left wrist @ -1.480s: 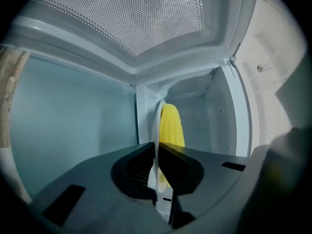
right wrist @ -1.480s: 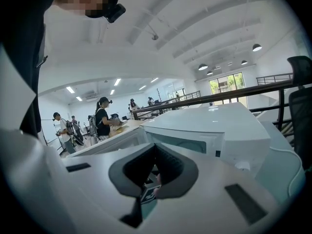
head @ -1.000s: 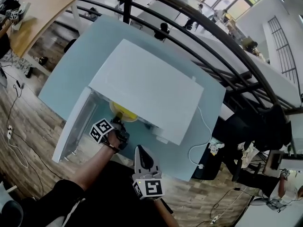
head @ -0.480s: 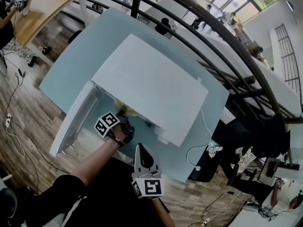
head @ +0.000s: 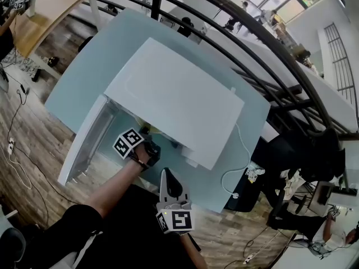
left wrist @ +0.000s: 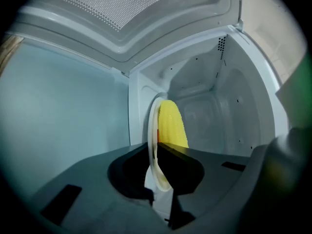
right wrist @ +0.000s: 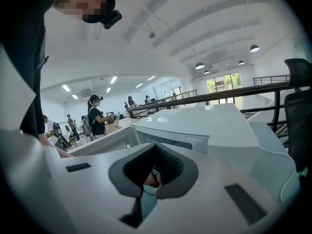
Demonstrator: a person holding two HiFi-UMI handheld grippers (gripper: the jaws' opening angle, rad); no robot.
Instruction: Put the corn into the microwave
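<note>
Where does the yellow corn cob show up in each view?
Head view: not visible, hidden under the white box-shaped microwave's roof.
Left gripper view: centre, yellow corn cob on the pale plate clamped in the left tool.
Right gripper view: absent.
Shared landmark: the microwave.

Corn (left wrist: 172, 124) on plate (left wrist: 151, 147), seemingly inside microwave (head: 175, 98)

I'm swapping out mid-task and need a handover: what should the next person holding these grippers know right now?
Left gripper: shut on the rim of the white plate carrying the corn, reached into the microwave.
Right gripper: shut, empty, held back near the body.
Done: door open, corn inside the cavity.
Left: set down and release the plate, withdraw, close the door.
</note>
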